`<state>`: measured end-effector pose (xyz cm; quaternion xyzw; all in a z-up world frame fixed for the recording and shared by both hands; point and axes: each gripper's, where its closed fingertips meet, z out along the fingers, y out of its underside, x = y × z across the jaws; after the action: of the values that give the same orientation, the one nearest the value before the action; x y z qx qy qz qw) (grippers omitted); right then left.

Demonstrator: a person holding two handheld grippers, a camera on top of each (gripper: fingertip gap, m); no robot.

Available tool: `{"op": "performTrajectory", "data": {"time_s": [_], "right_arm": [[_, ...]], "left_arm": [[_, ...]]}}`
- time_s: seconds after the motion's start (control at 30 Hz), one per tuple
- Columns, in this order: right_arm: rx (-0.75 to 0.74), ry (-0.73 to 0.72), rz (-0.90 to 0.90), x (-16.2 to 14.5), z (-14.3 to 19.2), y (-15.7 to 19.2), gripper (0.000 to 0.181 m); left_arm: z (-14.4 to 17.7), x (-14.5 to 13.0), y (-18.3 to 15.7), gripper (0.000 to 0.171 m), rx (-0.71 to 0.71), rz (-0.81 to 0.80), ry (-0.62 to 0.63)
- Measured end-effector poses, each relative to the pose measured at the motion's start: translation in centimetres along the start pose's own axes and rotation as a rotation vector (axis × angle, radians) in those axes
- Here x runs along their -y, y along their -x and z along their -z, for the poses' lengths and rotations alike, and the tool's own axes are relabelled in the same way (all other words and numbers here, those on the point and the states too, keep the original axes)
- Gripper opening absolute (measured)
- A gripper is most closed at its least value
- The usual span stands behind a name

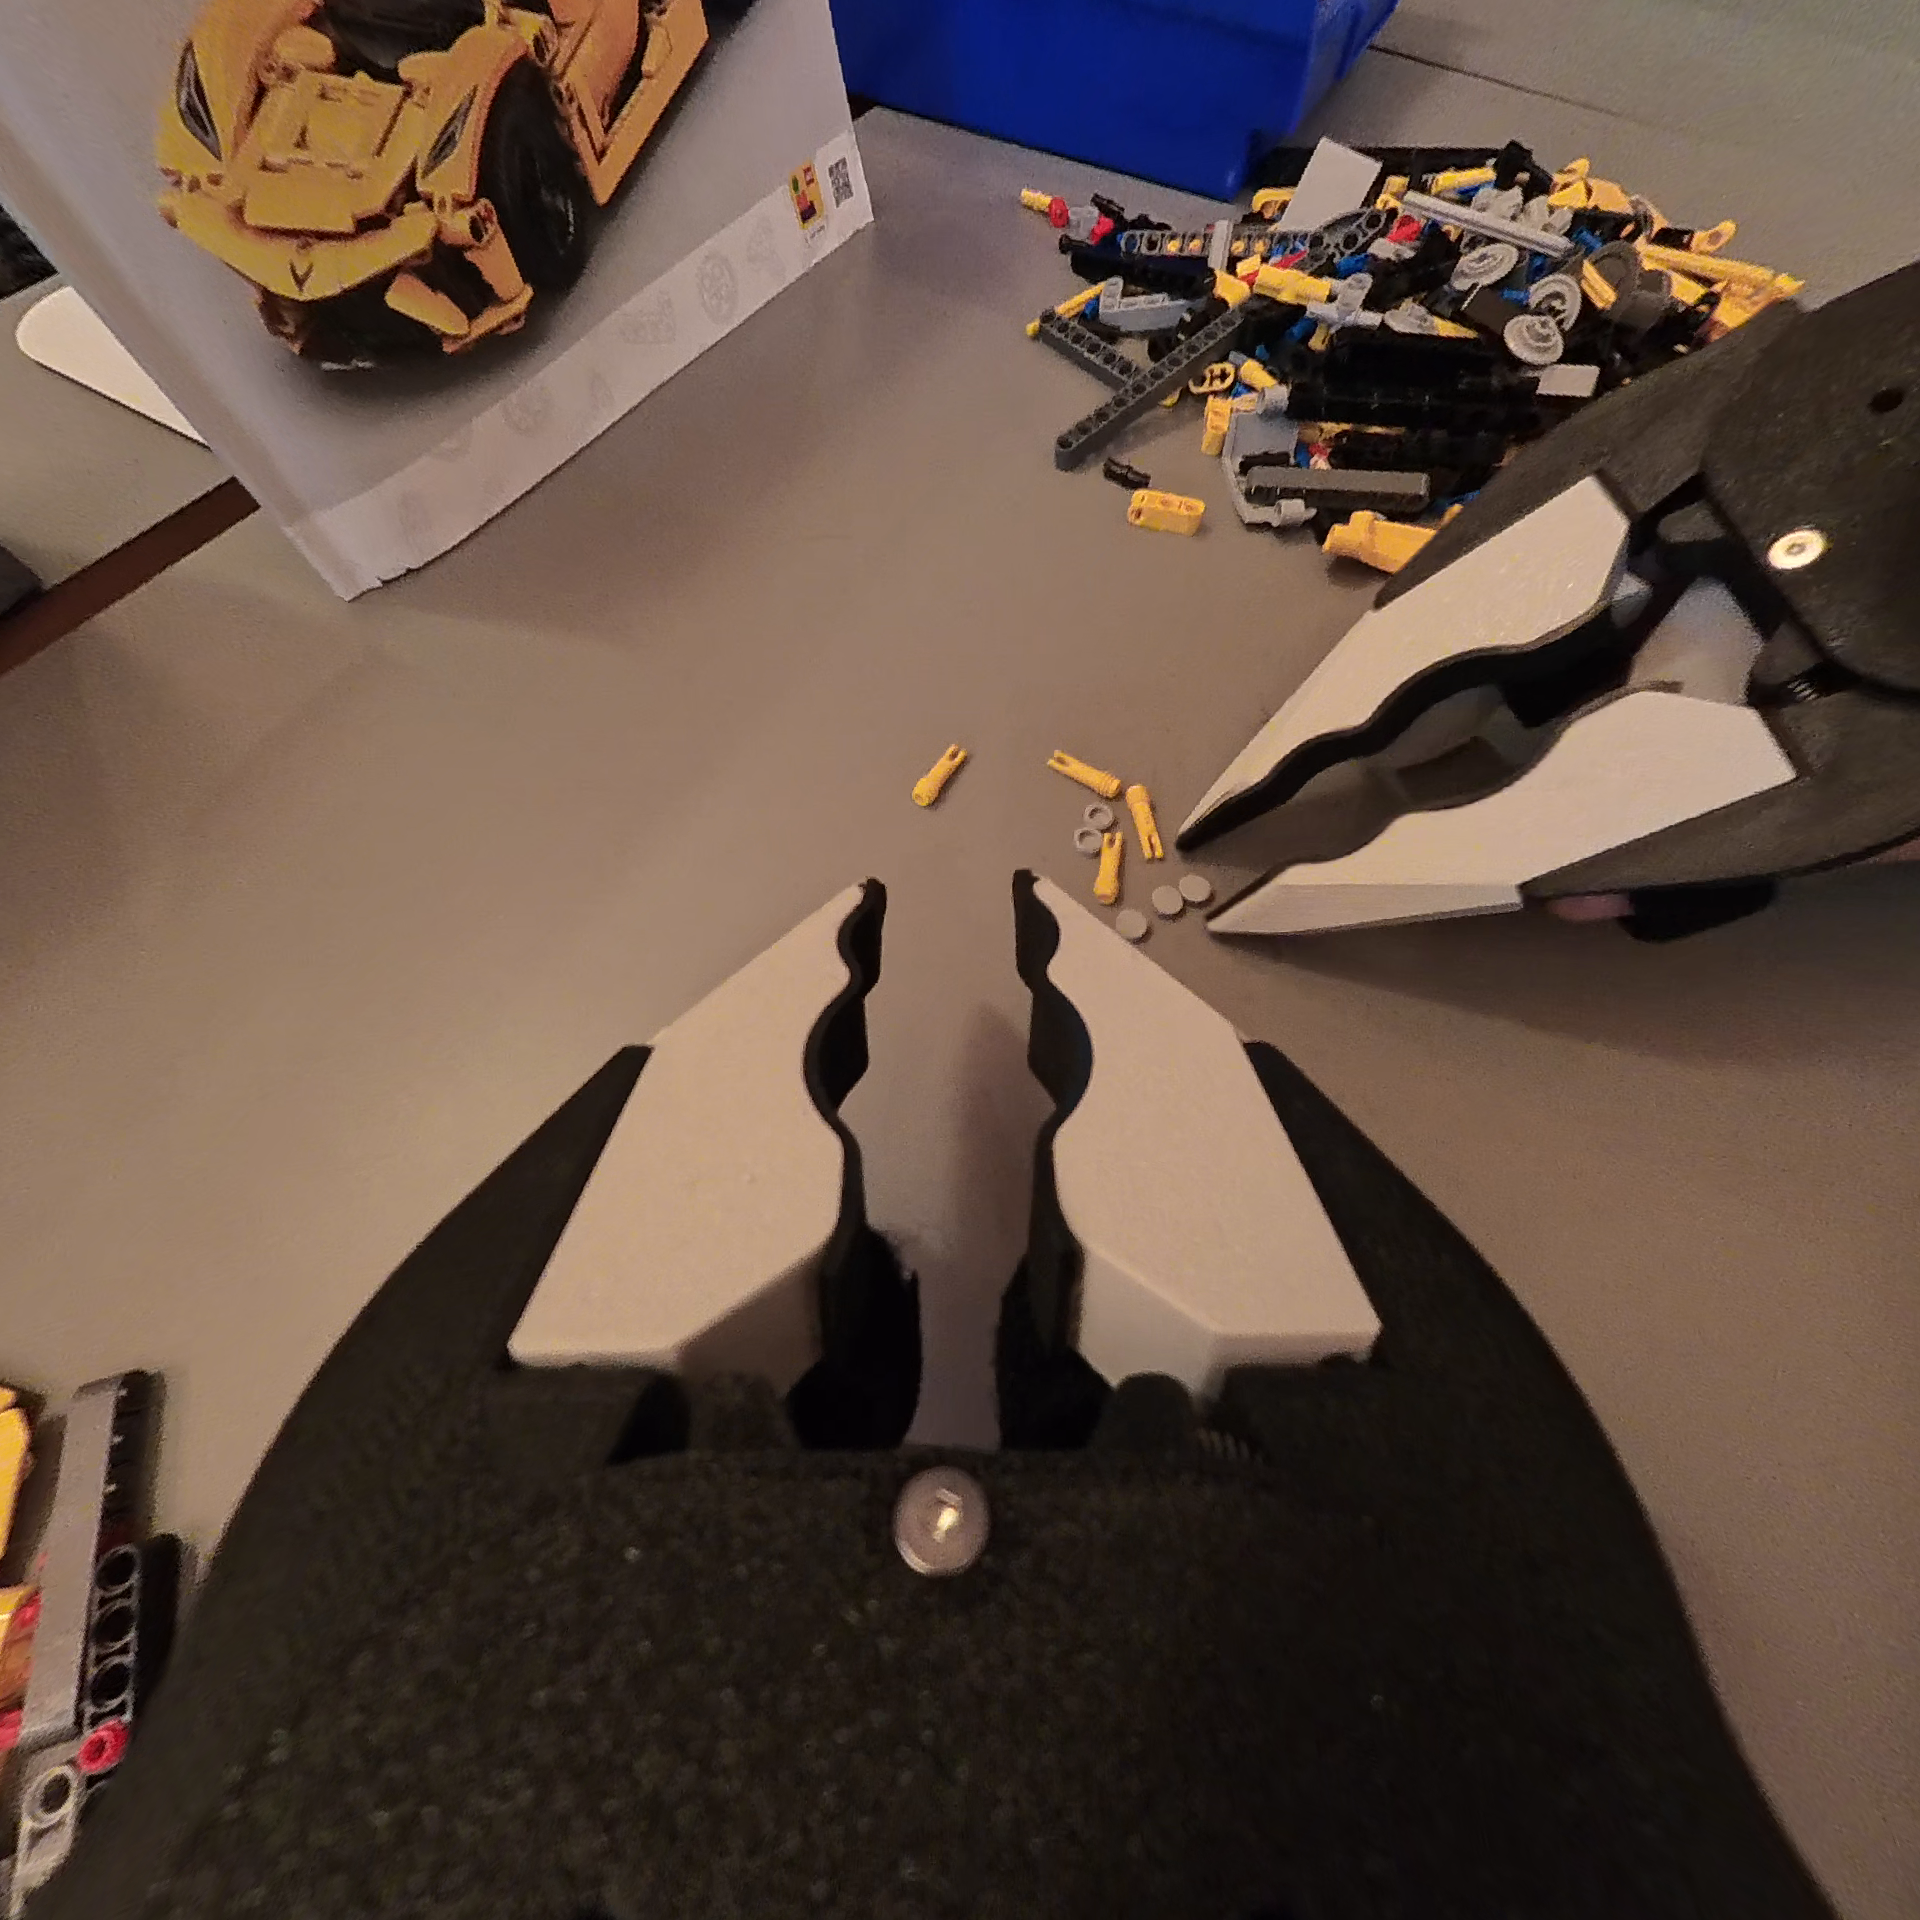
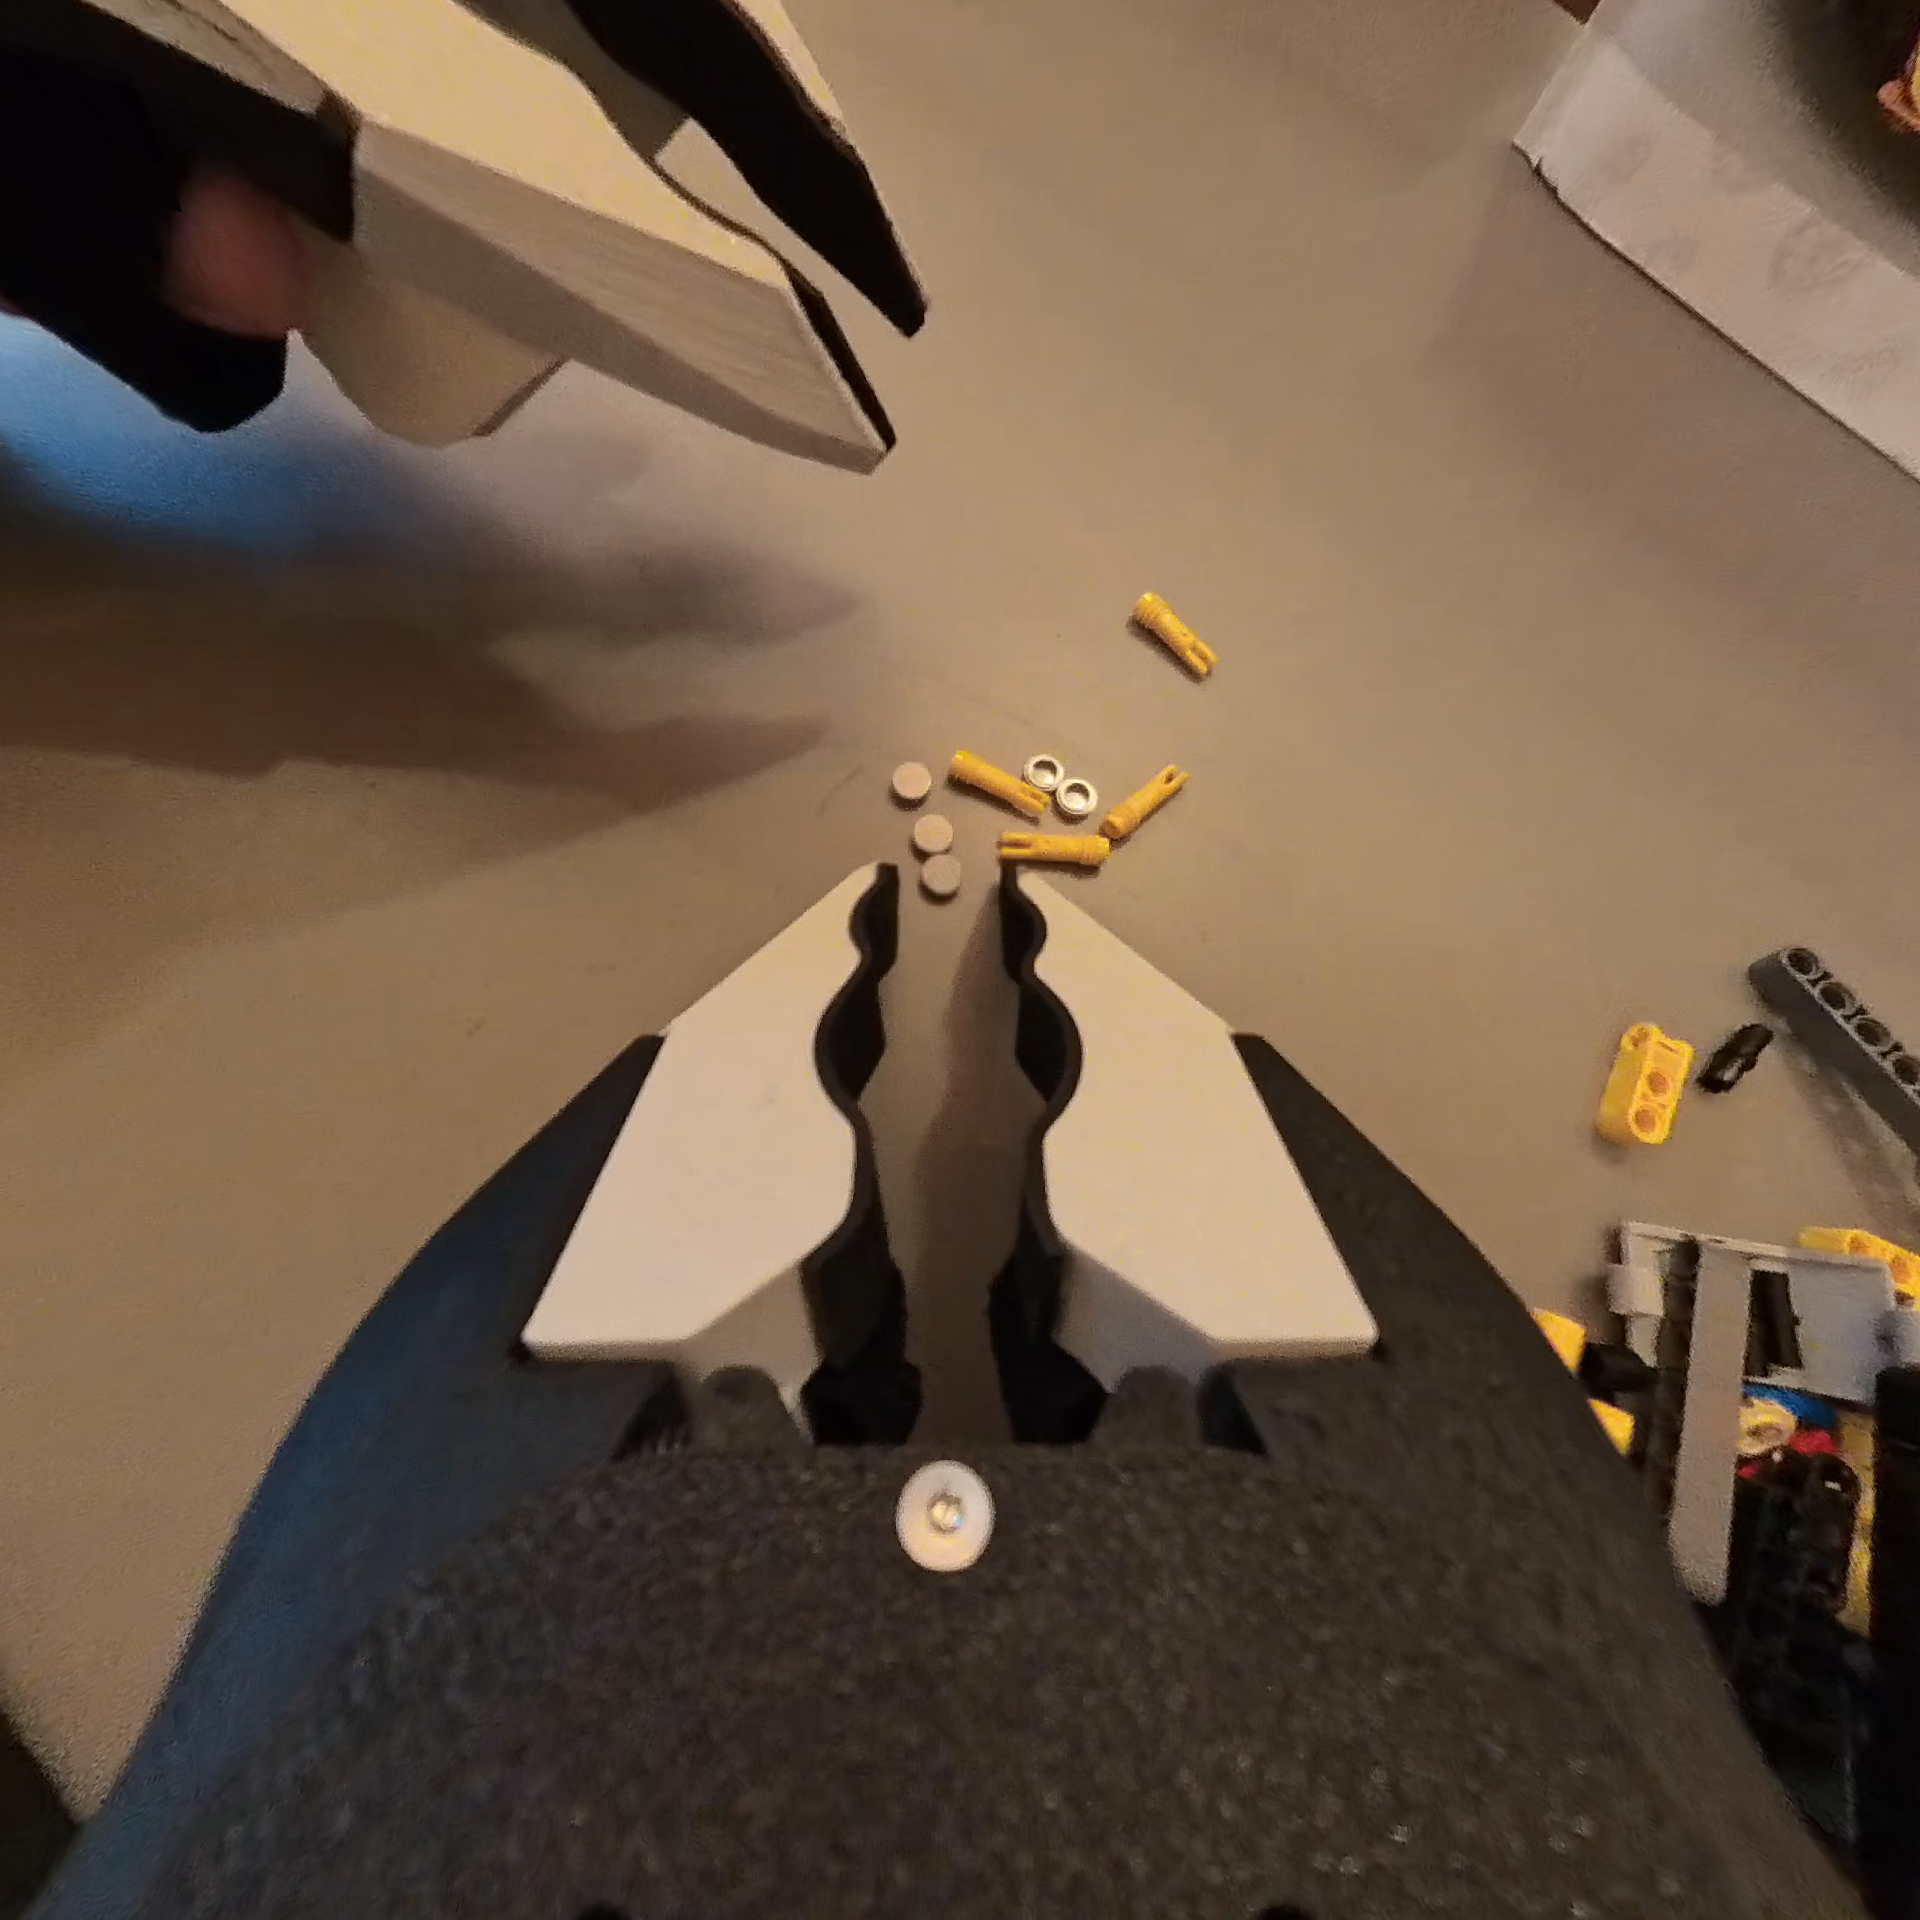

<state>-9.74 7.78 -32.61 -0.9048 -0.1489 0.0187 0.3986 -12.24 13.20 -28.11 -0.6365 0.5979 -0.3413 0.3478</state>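
Several small yellow pins (image 1: pixel 1084 773) (image 2: pixel 997 779), two grey rings (image 2: pixel 1042 771) and three flat grey discs (image 1: pixel 1166 899) (image 2: pixel 933 831) lie loose on the grey table (image 1: pixel 623 831). One yellow pin (image 1: pixel 939 776) lies apart from the cluster, just ahead of my left gripper (image 1: pixel 948 885), which is open, empty and low over the table. My right gripper (image 2: pixel 945 878) is open and empty, its tips at the table with the nearest disc lying between them. It shows in the left wrist view (image 1: pixel 1200 881) right of the cluster. The left gripper also shows in the right wrist view (image 2: pixel 896 387).
A pile of black, yellow and grey building parts (image 1: pixel 1403 343) lies at the back right, in front of a blue bin (image 1: pixel 1091 83). A box with a yellow car picture (image 1: pixel 416 260) stands at the back left. A part-built assembly (image 1: pixel 73 1558) sits at the near left. My hands' fingertips stand some 8 cm from each other. From either gripper's tips it is about 7 cm to the yellow pin (image 1: pixel 939 776). Look for it in the right wrist view (image 2: pixel 1169 631) too.
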Motion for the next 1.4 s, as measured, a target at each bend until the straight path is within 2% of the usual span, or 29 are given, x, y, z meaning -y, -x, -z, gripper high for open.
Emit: {"op": "performTrajectory", "data": {"time_s": [0.1,0.2,0.27,0.33,0.4,0.47,0.6,0.67,0.77,0.83,0.93,0.97,1.03,1.23,1.4], "right_arm": [[0.008,0.001,-0.016,0.1,-0.2,0.0,0.006],[-0.014,0.003,-0.018,0.3,0.6,-0.9,0.007],[-0.154,-0.065,-0.016,1.5,3.3,-4.4,0.006],[-0.331,-0.074,-0.048,1.2,7.2,-10.0,0.006],[-0.455,-0.032,-0.118,-1.0,10.5,-15.8,0.007],[-0.517,0.076,-0.171,-4.8,12.6,-20.1,0.006],[-0.446,0.108,-0.281,-8.2,13.2,-21.9,0.007],[-0.442,0.101,-0.283,-8.2,13.2,-21.8,0.017],[-0.464,0.004,-0.245,-5.3,13.6,-20.6,0.018],[-0.309,-0.044,-0.213,-2.5,11.0,-15.8,0.021],[0.002,-0.077,-0.180,0.4,5.3,-5.4,0.027],[0.060,-0.065,-0.167,0.6,3.6,-2.9,0.028],[0.082,-0.010,-0.121,0.2,1.0,-0.2,0.031],[0.010,0.018,-0.060,0.5,-0.7,0.2,0.023],[-0.014,0.025,-0.036,0.5,-0.7,-0.3,0.006]], "left_arm": [[-0.1,0.0,-0.3,0.025,-0.005,-0.011,0.003],[-0.1,0.0,-0.5,0.025,-0.004,-0.022,0.008],[0.0,0.0,-0.4,0.025,-0.002,-0.021,0.005],[0.0,0.1,-0.3,0.025,-0.003,-0.015,0.002],[0.1,0.2,-0.3,0.025,-0.006,-0.010,-0.001],[0.0,0.2,-0.5,0.025,-0.010,-0.013,0.000],[-0.1,0.1,-0.9,0.025,-0.013,-0.031,0.009],[-0.1,0.1,-1.0,0.025,-0.011,-0.037,0.009],[-0.2,-0.1,-0.8,0.025,-0.008,-0.029,0.011],[-0.2,-0.2,-0.5,0.025,-0.008,-0.017,0.013],[-0.2,-0.3,-0.2,0.025,-0.005,-0.005,0.015],[-0.2,-0.4,-0.1,0.025,-0.006,-0.002,0.017],[-0.2,-0.4,-0.1,0.025,-0.005,0.000,0.018],[-0.1,-0.1,-0.3,0.025,-0.004,-0.010,0.008],[-0.1,-0.2,-0.4,0.025,-0.007,-0.015,0.012]]}}
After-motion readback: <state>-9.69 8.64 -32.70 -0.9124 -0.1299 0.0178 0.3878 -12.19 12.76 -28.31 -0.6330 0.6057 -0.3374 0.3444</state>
